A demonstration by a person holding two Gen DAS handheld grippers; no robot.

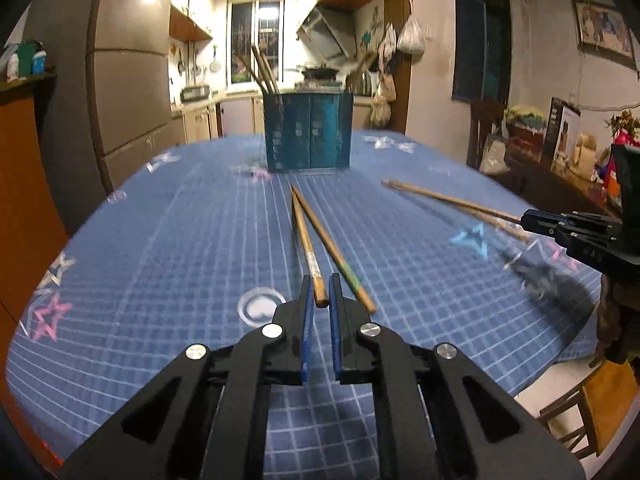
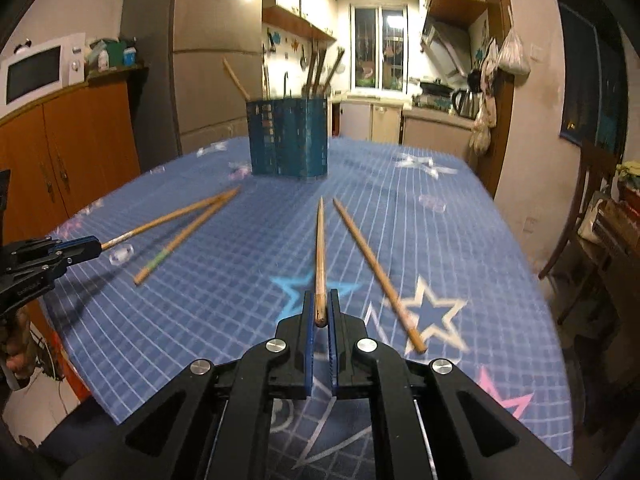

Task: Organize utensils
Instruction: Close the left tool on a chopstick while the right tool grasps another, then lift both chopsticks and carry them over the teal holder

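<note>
My left gripper [image 1: 320, 285] is shut on the near end of a wooden chopstick [image 1: 305, 236], whose tip points toward the blue utensil holder [image 1: 308, 132]. Beside it, a second chopstick [image 1: 340, 258] with a green band lies on the cloth. In the right wrist view, my right gripper [image 2: 320, 298] is shut on another chopstick [image 2: 320, 248]; its mate [image 2: 376, 272] lies loose to the right. Each gripper shows in the other's view: the right gripper [image 1: 536, 222] at the right edge, the left gripper [image 2: 80, 250] at the left edge. The holder [image 2: 288, 140] has several chopsticks standing in it.
The table [image 1: 160, 240] wears a blue checked cloth with stars. A wooden chair [image 1: 600, 400] stands at its right edge and a cluttered side table [image 1: 560, 160] beyond it. An orange cabinet [image 2: 72, 152] carrying a microwave [image 2: 36, 72] stands left of the table.
</note>
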